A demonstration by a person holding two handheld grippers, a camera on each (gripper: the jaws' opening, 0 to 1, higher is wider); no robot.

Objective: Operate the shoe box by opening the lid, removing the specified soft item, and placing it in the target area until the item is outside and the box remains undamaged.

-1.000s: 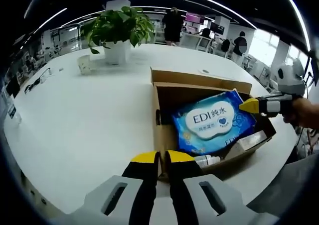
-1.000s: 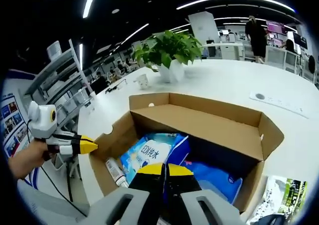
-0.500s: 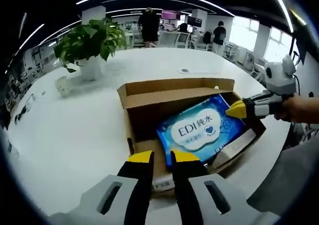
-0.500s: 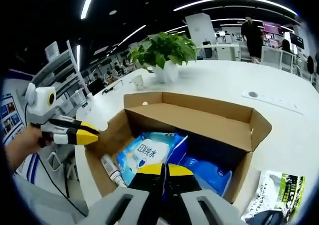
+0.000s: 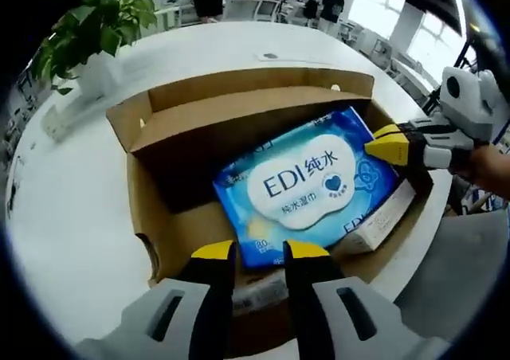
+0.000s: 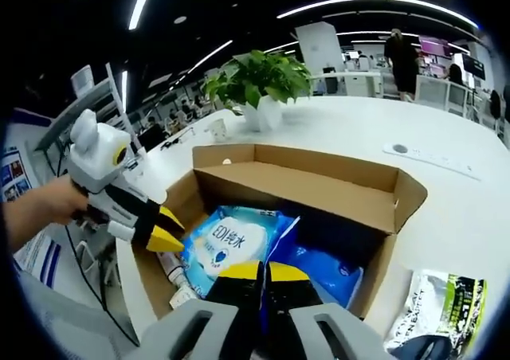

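Two claws hover over the open box [image 5: 159, 137]. My left claw [image 5: 259, 252], jaws slightly parted and empty, sits at the pack's [image 5: 307, 185] 6 o'clock edge, nearer it. That glossy blue pack lies flat inside, long axis toward 2 o'clock. My right claw [image 6: 263, 271], jaws together, seemingly empty, is above it. Cardboard is matte, stiff.

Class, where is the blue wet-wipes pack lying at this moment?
In the left gripper view, the wet-wipes pack lies inside the open cardboard box, just beyond the left gripper, with the right gripper at its right edge and a white carton beside it.
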